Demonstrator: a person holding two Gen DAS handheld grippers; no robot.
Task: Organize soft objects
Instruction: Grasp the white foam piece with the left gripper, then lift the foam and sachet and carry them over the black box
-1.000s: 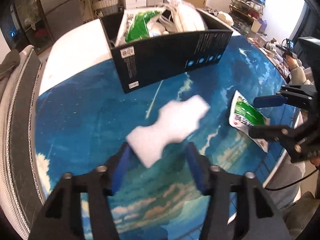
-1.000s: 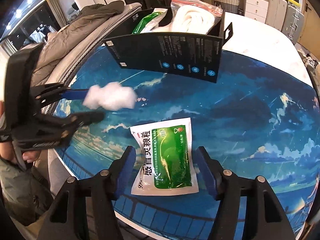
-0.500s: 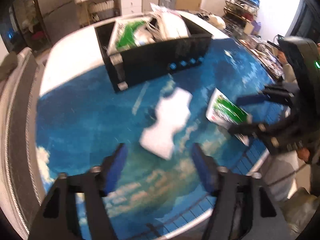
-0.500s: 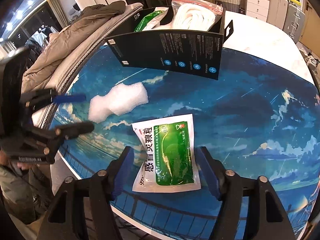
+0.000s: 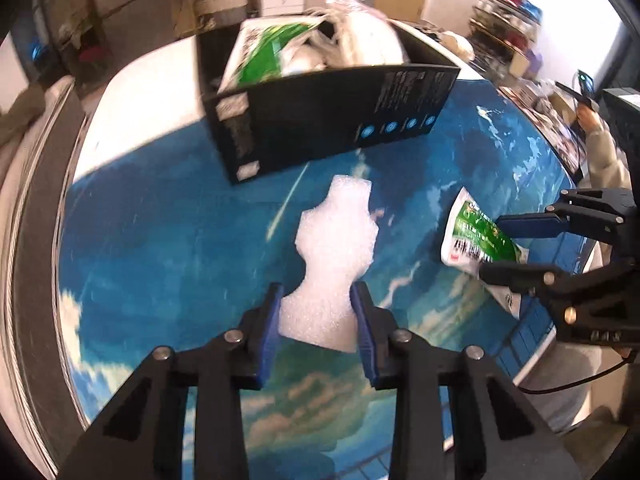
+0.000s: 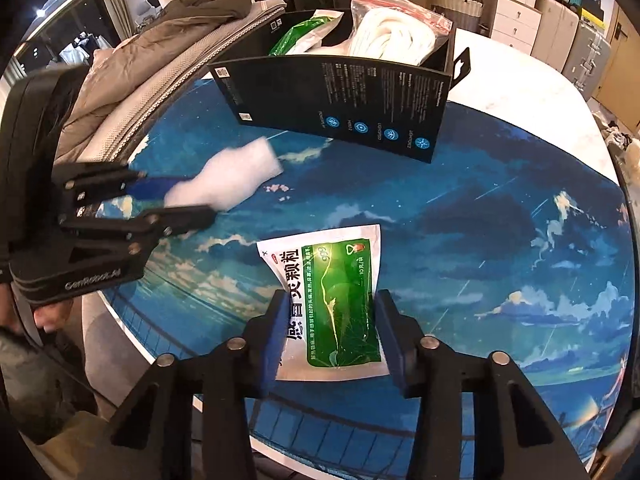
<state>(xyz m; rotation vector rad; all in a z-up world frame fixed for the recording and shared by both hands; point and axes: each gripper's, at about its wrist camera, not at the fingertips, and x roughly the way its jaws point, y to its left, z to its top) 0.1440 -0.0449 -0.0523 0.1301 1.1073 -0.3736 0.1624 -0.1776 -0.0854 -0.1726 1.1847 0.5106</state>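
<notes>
A white foam piece (image 5: 334,256) lies on the blue mat, its near end between my left gripper's (image 5: 318,300) blue pads, which touch its sides. It also shows in the right wrist view (image 6: 236,182), blurred. A green and white medicine pouch (image 6: 334,302) lies on the mat. My right gripper (image 6: 330,312) straddles its near end, its pads close to the pouch's edges; the pouch shows in the left wrist view too (image 5: 478,236). A black open box (image 6: 340,100) at the back holds a green pouch (image 6: 304,32) and a bag of white material (image 6: 394,32).
The blue sky-print mat (image 6: 500,220) covers a white round table (image 6: 540,80). A quilted seat with a jacket (image 6: 160,48) is at the table's left edge. Cabinets and suitcases (image 6: 560,0) stand behind.
My left gripper pulled back, then came in again around the foam's near end and narrowed onto it. My right gripper moved forward and narrowed around the pouch.
</notes>
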